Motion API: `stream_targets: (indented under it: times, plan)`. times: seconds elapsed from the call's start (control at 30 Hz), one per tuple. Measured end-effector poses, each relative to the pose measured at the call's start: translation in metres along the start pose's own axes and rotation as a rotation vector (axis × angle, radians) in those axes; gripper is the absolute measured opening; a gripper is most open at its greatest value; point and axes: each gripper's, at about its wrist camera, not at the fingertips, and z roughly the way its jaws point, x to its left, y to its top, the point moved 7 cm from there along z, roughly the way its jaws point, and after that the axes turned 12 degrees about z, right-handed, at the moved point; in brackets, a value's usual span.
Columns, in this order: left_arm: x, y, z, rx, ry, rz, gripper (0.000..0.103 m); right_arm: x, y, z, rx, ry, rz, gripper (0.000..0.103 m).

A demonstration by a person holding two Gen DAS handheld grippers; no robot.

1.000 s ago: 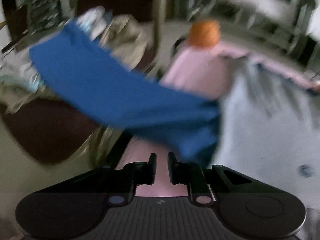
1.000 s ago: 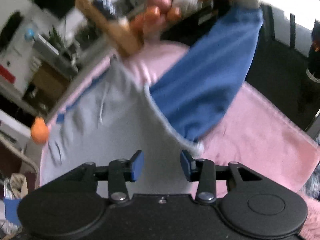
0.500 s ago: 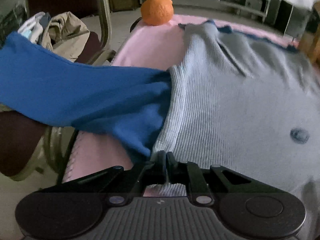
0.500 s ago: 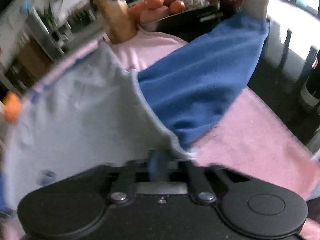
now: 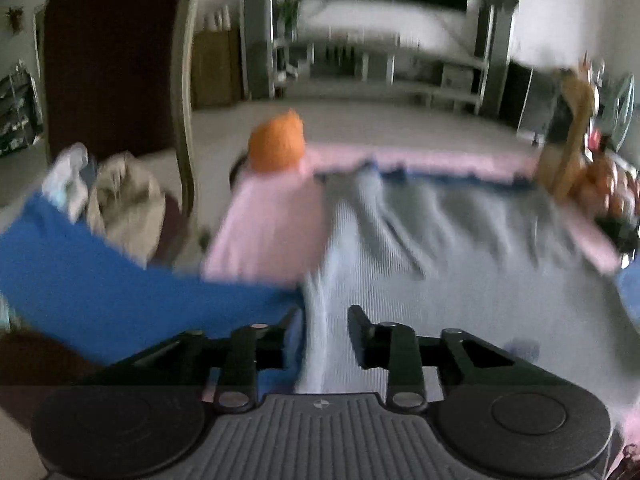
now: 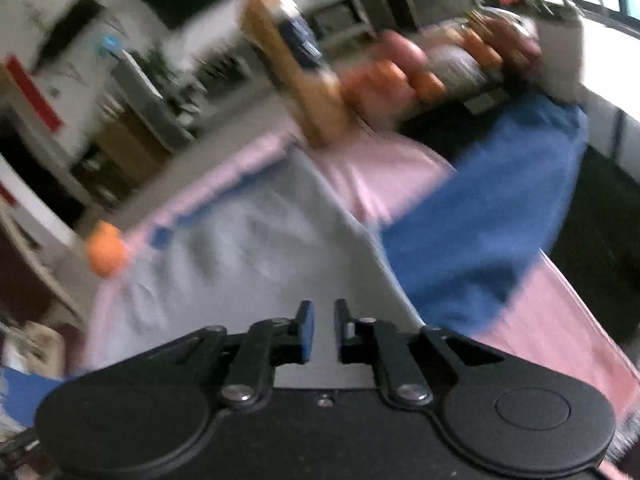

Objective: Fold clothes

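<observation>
Garment under work: grey ribbed top (image 5: 440,264) with blue sleeves, spread front-up on the pink tablecloth (image 5: 272,232); taken as landmark. Both views motion-blurred. Left blue sleeve (image 5: 100,280) trails off the top's left side, past the table edge toward a chair (image 5: 112,80) with other clothes heaped on it; right blue sleeve (image 6: 492,220) lies out from the top's right side across the pink cloth. Sleeves out suggests body flattened first, sleeve folds not yet made. Left gripper (image 5: 324,334) at the top's near hem by the left sleeve seam: jaws have just been opening, now spread, grey fabric between them but not visibly pinched. Right gripper (image 6: 322,330) over the near right hem: jaws have just opened slightly, narrow gap, nothing clamped. An orange (image 5: 276,146) sits beyond the top's far left corner, a wooden block (image 6: 288,64) and fruit tray (image 6: 452,68) beyond its far right.
</observation>
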Motion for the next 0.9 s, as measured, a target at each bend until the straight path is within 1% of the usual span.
stream_targets:
  times: [0.03,0.1,0.17,0.23,0.3,0.33,0.37,0.43,0.5,0.6,0.7,0.73,0.8,0.87,0.9]
  plan:
    - [0.005,0.010,0.004,-0.011,-0.001,-0.009,0.037,0.011,0.011,-0.002,-0.007,0.037,0.000,0.019]
    - [0.016,0.029,0.021,-0.015,-0.008,-0.035,0.038,0.029,0.033,0.000,-0.026,0.096,0.000,0.024]
    - [0.027,0.041,0.051,0.007,-0.002,-0.081,0.039,0.040,0.049,0.013,-0.046,0.118,-0.013,0.031]
    - [0.035,0.047,0.084,0.044,-0.007,-0.139,0.038,0.046,0.063,0.036,-0.069,0.106,-0.036,0.034]
    - [0.037,0.051,0.121,0.093,-0.013,-0.195,0.038,0.044,0.074,0.067,-0.073,0.089,-0.030,0.035]
    - [0.034,0.054,0.140,0.120,-0.013,-0.200,0.037,0.043,0.080,0.082,-0.076,0.081,-0.022,0.038]
    - [0.031,0.059,0.158,0.144,-0.014,-0.199,0.037,0.041,0.086,0.099,-0.079,0.078,0.004,0.044]
    - [0.020,0.072,0.190,0.171,-0.023,-0.155,0.038,0.037,0.100,0.130,-0.084,0.066,0.052,0.050]
    - [0.015,0.084,0.219,0.186,-0.043,-0.136,0.038,0.037,0.112,0.162,-0.067,0.044,0.059,0.050]
    - [0.013,0.097,0.253,0.191,-0.087,-0.173,0.038,0.041,0.121,0.196,-0.056,0.018,0.026,0.050]
    - [0.012,0.103,0.277,0.195,-0.124,-0.199,0.034,0.046,0.129,0.220,-0.055,0.034,0.018,0.050]
    - [0.010,0.103,0.283,0.206,-0.129,-0.195,0.033,0.048,0.131,0.225,-0.054,0.040,0.011,0.050]
    - [0.009,0.101,0.292,0.215,-0.109,-0.184,0.030,0.050,0.132,0.232,-0.061,0.042,-0.012,0.050]
    - [0.012,0.099,0.296,0.204,-0.103,-0.203,0.033,0.048,0.133,0.236,-0.077,0.035,-0.022,0.047]
    - [0.013,0.099,0.298,0.199,-0.103,-0.213,0.037,0.046,0.133,0.238,-0.082,0.032,-0.021,0.046]
